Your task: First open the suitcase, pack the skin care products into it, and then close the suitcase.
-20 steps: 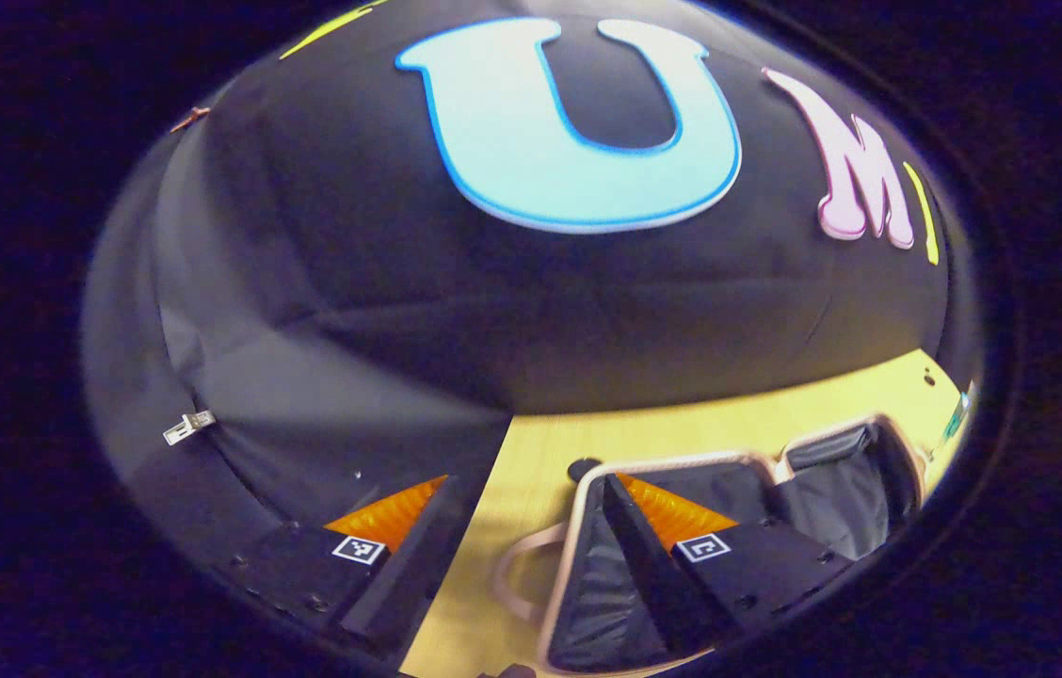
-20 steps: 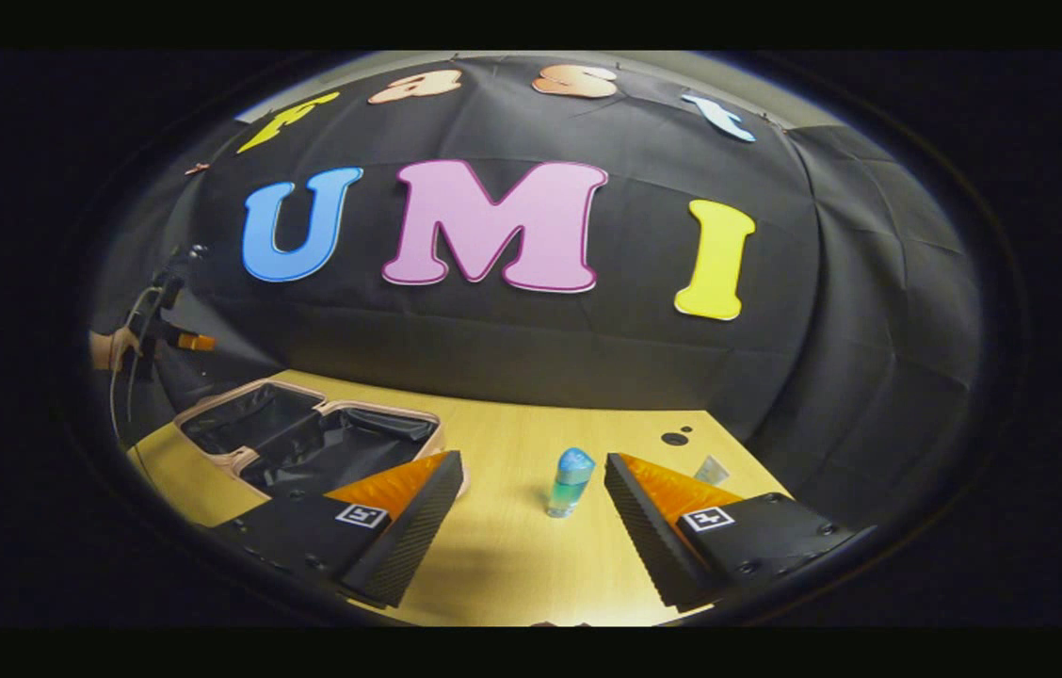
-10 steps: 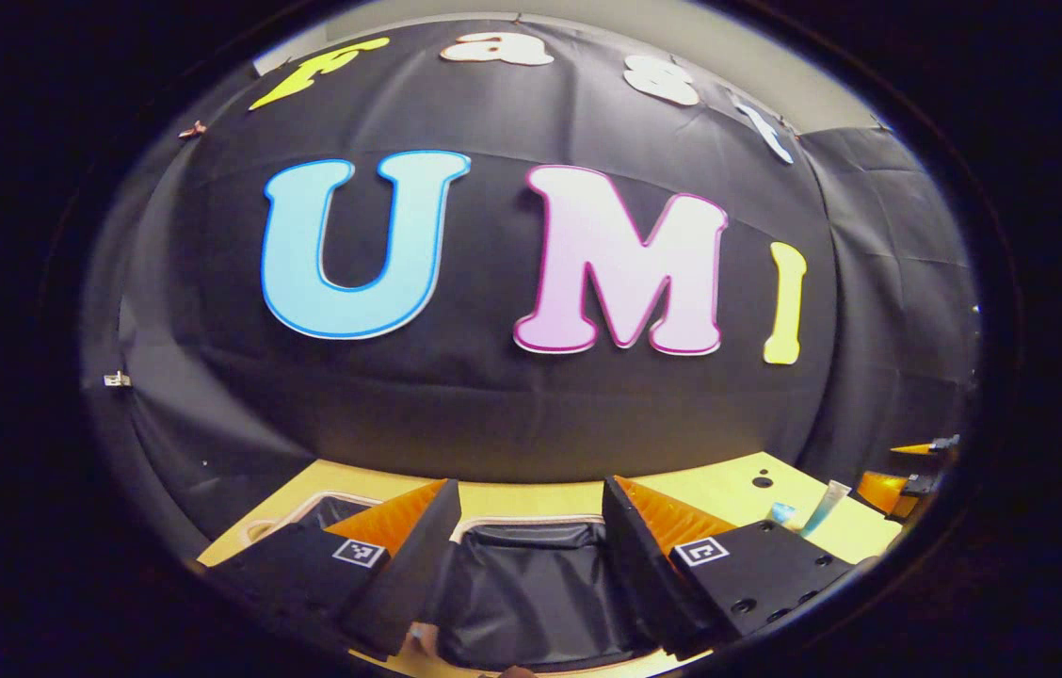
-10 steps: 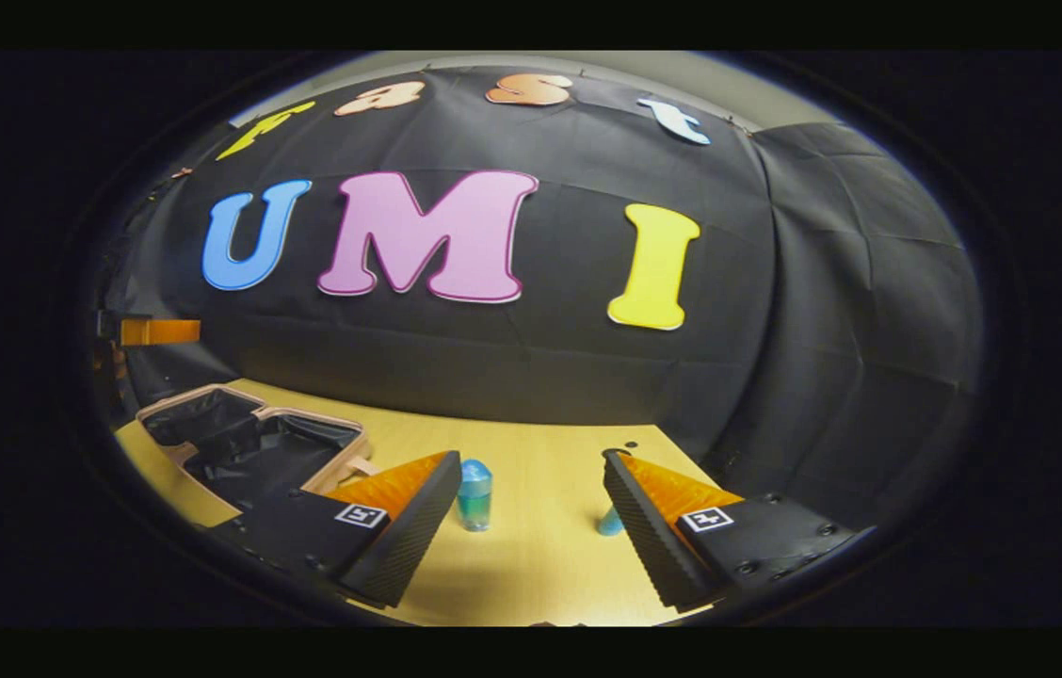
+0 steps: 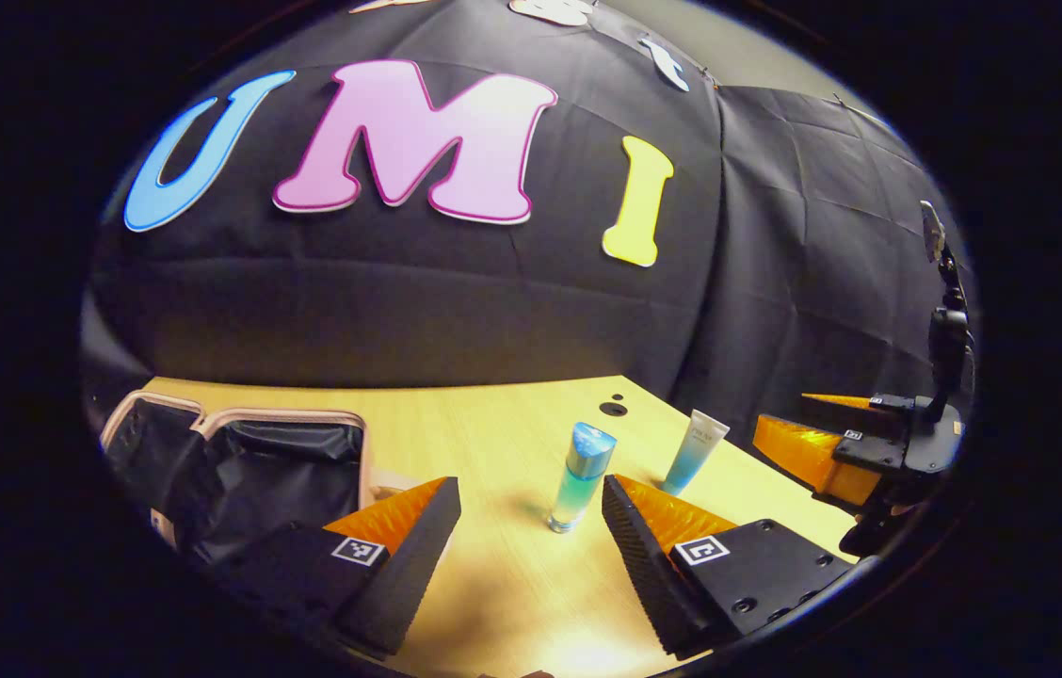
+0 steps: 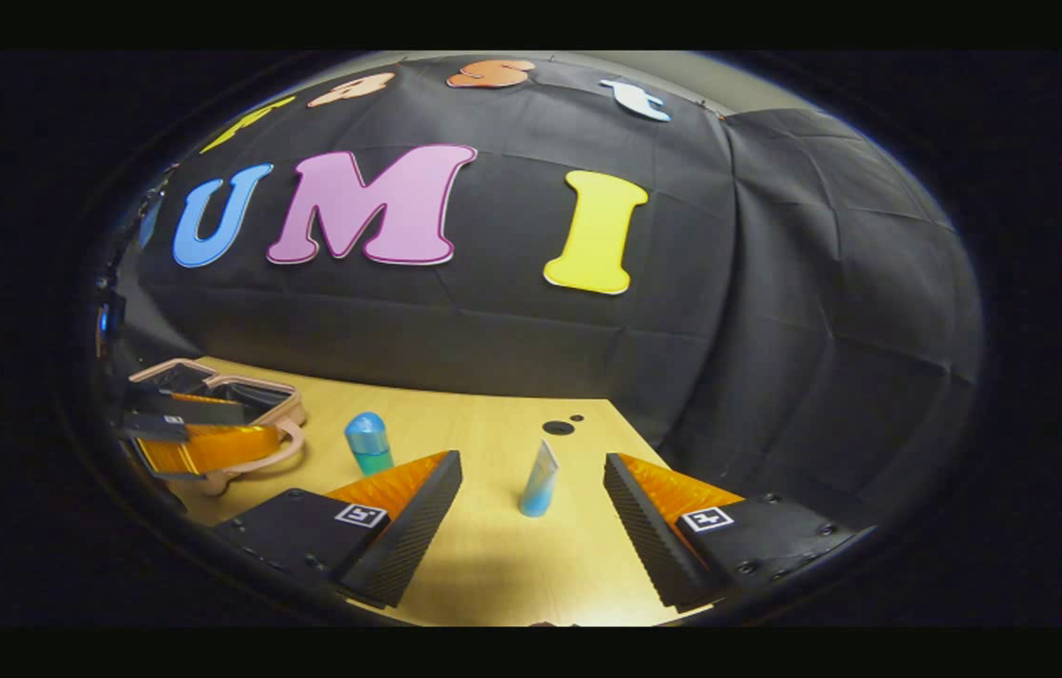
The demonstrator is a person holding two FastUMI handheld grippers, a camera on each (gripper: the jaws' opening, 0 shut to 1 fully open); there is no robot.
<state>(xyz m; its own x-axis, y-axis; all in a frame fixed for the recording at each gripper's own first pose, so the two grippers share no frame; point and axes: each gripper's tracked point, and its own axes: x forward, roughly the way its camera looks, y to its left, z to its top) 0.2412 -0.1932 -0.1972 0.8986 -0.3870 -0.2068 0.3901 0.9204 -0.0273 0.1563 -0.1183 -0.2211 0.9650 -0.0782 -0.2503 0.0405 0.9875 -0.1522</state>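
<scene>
At lower centre of the left gripper view, left gripper (image 5: 531,527) gapes empty before the upright blue-capped clear bottle (image 5: 580,476); pink-rimmed black-lined suitcase (image 5: 249,471) lies open lower left. Right gripper (image 6: 531,513) spread, empty, white-blue tube (image 6: 539,480) beyond.

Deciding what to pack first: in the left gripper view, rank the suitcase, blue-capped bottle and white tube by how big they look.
1. suitcase, by far.
2. blue-capped bottle.
3. white tube, only slightly smaller, and it stands farther off, so their true order is unsure.

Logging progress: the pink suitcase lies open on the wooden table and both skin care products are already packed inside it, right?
Not packed: in the left gripper view the blue-capped bottle and white tube stand on the wooden table, outside the open pink suitcase.
</scene>
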